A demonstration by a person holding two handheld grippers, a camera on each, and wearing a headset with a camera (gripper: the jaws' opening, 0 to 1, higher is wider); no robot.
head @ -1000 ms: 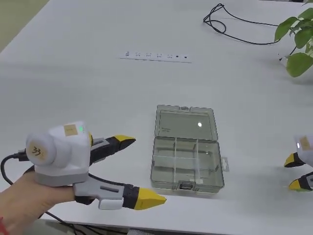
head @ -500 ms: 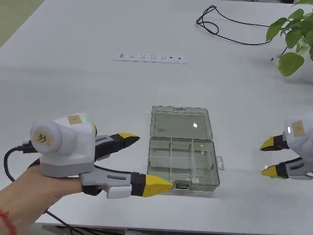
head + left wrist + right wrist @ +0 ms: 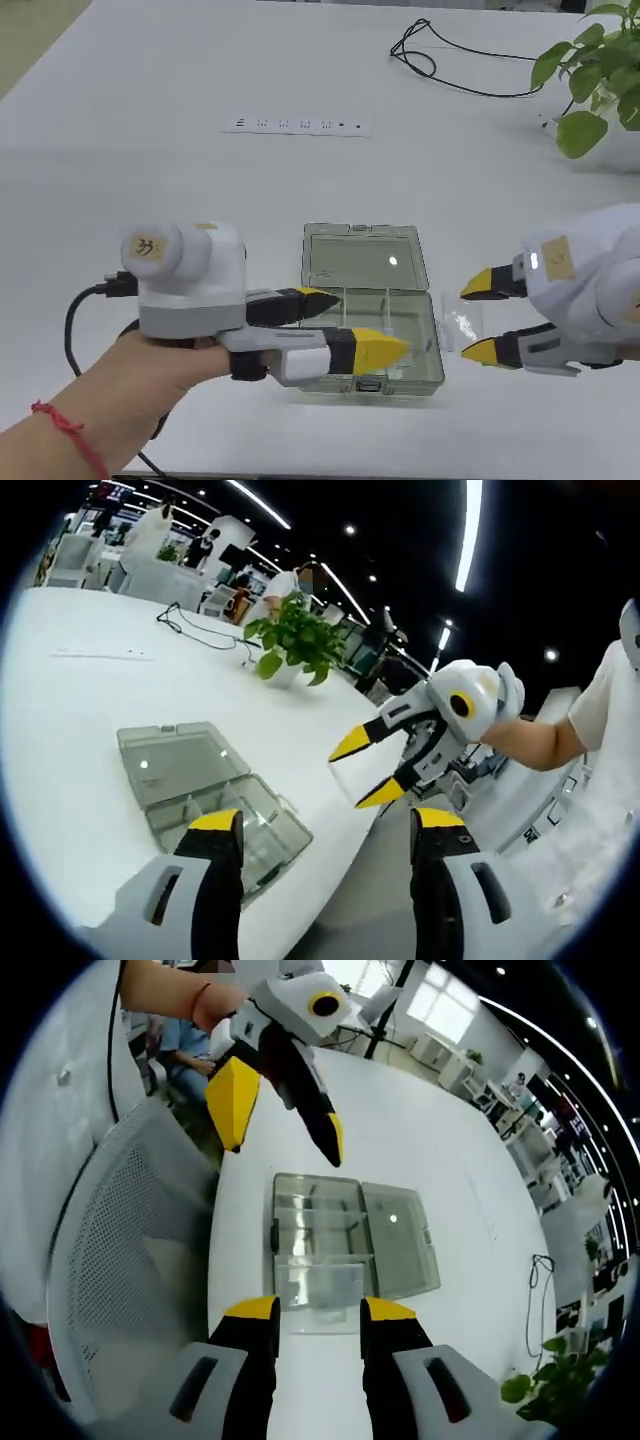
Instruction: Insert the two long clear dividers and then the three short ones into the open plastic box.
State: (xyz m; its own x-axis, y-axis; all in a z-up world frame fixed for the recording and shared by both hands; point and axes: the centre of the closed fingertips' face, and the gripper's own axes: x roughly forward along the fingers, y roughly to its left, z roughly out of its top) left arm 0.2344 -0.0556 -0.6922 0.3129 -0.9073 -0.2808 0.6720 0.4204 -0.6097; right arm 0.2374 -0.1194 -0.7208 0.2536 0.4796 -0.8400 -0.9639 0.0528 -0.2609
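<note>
Moved: both grippers have closed in on the box since a second ago.
Left gripper (image 3: 368, 322): released, empty, over the box's near left.
Right gripper (image 3: 470, 320): jaws flank a clear divider (image 3: 320, 1290) just right of the box; whether they grip it cannot be told.
Clear plastic box (image 3: 425, 372): open, some partitions already seated.
Risk: the slick divider may slip or twist, and the left jaws could nudge the box.
Writing: none legible; marks on the far power strip (image 3: 296, 125) are too small.

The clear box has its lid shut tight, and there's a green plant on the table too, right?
Not quite. The box is open: its lid lies flat behind the compartments, as the head view shows. The green plant is on the table.
</note>
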